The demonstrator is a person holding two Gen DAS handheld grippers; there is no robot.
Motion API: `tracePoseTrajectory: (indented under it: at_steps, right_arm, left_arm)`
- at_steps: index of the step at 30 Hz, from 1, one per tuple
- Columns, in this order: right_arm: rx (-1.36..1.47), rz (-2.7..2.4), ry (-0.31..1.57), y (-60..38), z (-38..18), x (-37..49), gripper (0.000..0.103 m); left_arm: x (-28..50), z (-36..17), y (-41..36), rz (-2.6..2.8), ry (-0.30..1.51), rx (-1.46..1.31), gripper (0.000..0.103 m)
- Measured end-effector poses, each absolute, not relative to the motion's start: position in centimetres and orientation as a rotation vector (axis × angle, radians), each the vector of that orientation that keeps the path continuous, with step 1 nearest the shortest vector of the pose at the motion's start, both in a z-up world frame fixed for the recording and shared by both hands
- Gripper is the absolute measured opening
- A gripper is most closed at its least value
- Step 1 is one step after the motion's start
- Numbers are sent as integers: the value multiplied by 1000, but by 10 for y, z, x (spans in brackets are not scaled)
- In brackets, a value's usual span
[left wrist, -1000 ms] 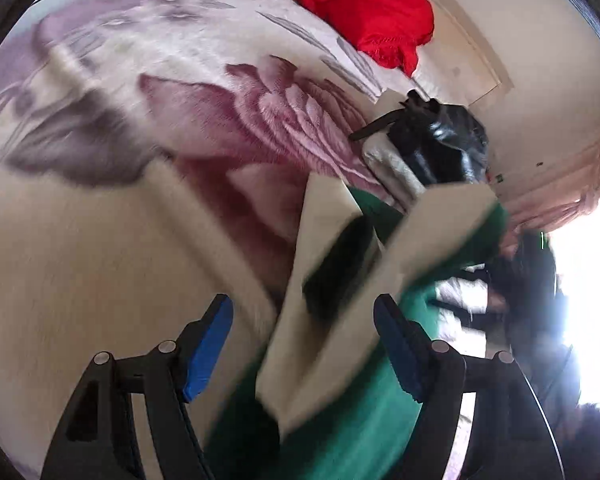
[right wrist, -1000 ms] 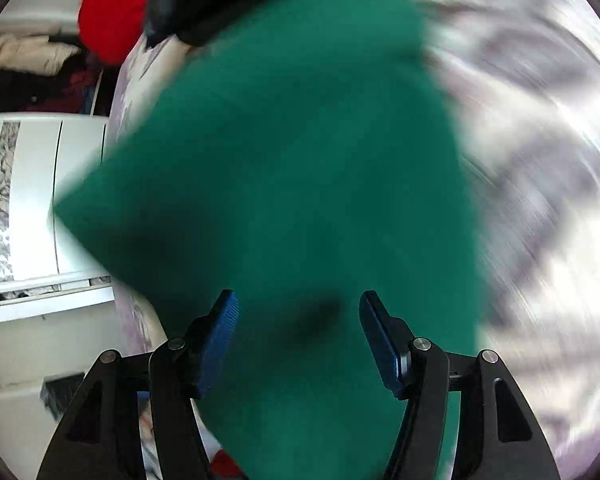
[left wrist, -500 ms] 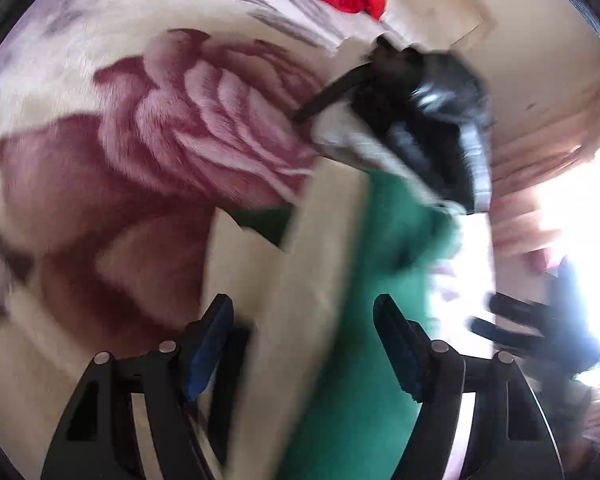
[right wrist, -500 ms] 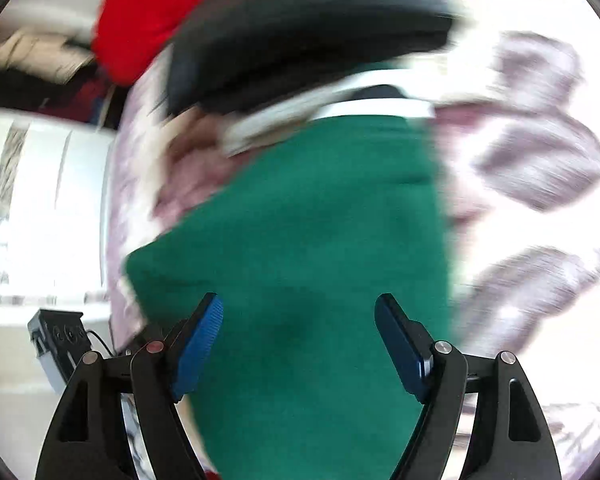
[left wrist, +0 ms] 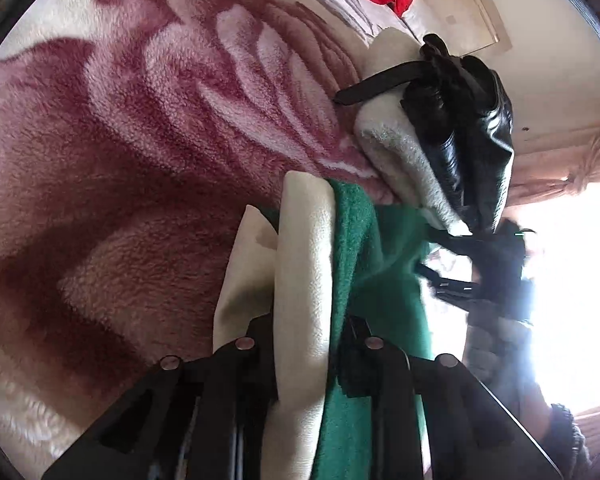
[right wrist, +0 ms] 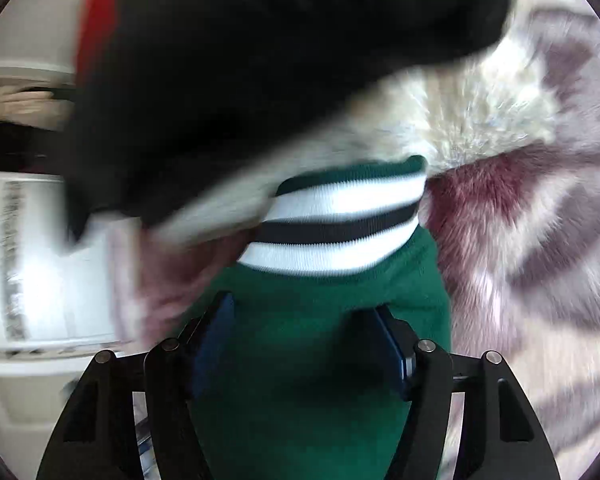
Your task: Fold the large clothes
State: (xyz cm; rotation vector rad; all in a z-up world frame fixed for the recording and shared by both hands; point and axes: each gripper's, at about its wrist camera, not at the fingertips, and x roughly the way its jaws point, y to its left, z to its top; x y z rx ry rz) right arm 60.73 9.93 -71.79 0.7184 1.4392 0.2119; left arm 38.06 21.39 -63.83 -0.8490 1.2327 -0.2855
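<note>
Now, left tongs (left wrist: pixel 306 344) closing, pinching folded green garment (left wrist: pixel 364 264) with cream lining, right tongs (right wrist: pixel 300 344) closing around its green fabric, floral blanket (left wrist: pixel 140 140) beneath

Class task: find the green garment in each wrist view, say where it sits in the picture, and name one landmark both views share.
Left wrist: green garment, lower centre-right, beside its cream lining.
Right wrist: lower centre, striped cuff at its top.
Shared landmark: the black jacket, upper right in the left view, upper left in the right.
</note>
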Motion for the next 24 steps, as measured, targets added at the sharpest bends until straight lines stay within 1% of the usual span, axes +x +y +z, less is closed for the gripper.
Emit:
tracePoseTrajectory:
  at_steps: [1,3,4,5,6,7,8,9,10,14,17,20,24]
  right_arm:
    - [738,201,1450,99,-724,610,71]
    - [748,204,1446,99,-711,608,71]
    - [753,231,1445,96,-700,601,71]
    - [761,286,1446,93,-686,588,71]
    - [763,319,1453,89,-677,575,71]
    - [765,340,1459,85,-667,560,71]
    - [768,360,1463,79,-657,543,72]
    - [765,376,1474,73,-648,521,75]
    - [765,388,1484,68,-640,500,78]
    - [738,367,1553,53,-619,409,80]
    - [718,349,1623,50,-611,335,83]
    - [695,324,1708,51,-620,276,84]
    - [704,303,1820,64,-653,203,84]
  left_arm:
    - [381,-638,216,-286,1238,-864,22]
    - [377,-629,220,-297,1226,-890,24]
    - [374,-622,220,-295,1216,-881,31]
    - [370,-613,220,-287,1205,-866,34]
    - [364,-604,220,-287,1187,-856,39]
    - [356,-592,220,-301,1165,-857,51]
    - [346,-580,222,-313,1145,-862,60]
    - [337,-571,223,-316,1133,-863,71]
    - [323,-559,225,-321,1112,-865,72]
    - [252,-526,238,-264,1105,-830,72]
    - [193,-520,234,-208,1174,-803,72]
    - [129,-529,222,-165,1264,-820,72]
    - [58,-571,191,-76,1438,-749,72]
